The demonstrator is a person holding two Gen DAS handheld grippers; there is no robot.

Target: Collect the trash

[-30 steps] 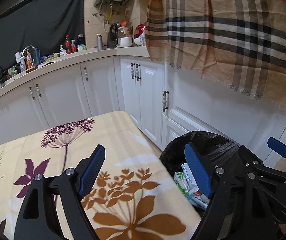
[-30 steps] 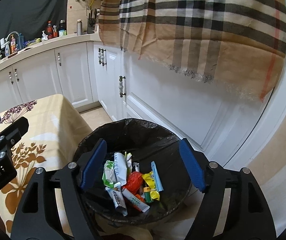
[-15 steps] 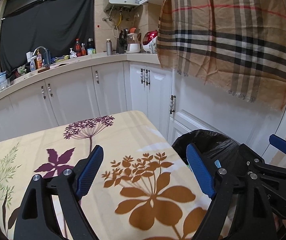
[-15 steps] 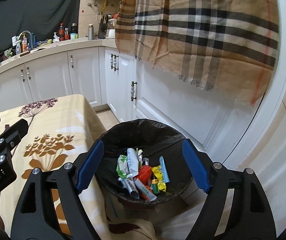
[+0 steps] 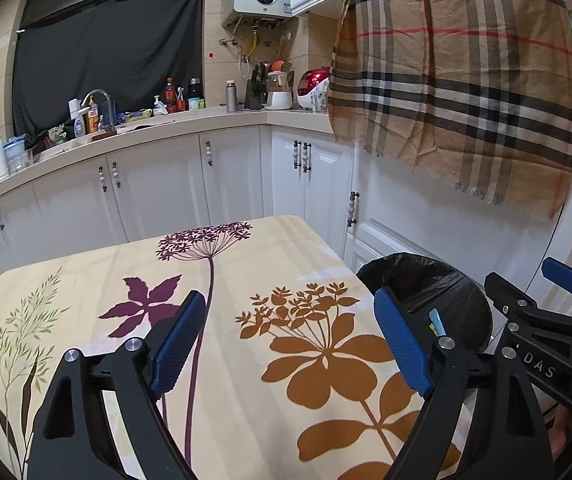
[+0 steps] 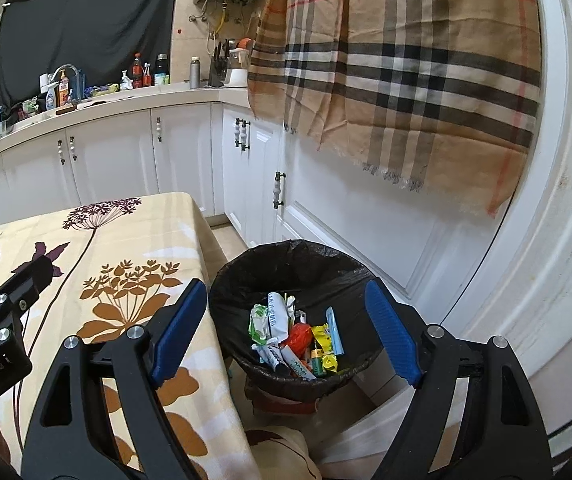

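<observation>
Two spread, unladen grippers: left gripper (image 5: 292, 344), right gripper (image 6: 286, 330); one bin (image 6: 286, 258)

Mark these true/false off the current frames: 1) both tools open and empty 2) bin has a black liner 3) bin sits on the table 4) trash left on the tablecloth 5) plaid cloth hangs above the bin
1) Both tools are open and empty. True: the left tool and the right tool each show spread fingers with nothing between them.
2) The trash bin has a black liner. True.
3) The bin sits on the table. False: it stands on the floor beside the table's corner, holding wrappers.
4) Trash lies on the floral tablecloth. False: none shows on its visible part.
5) A plaid cloth hangs above the bin. True.
</observation>
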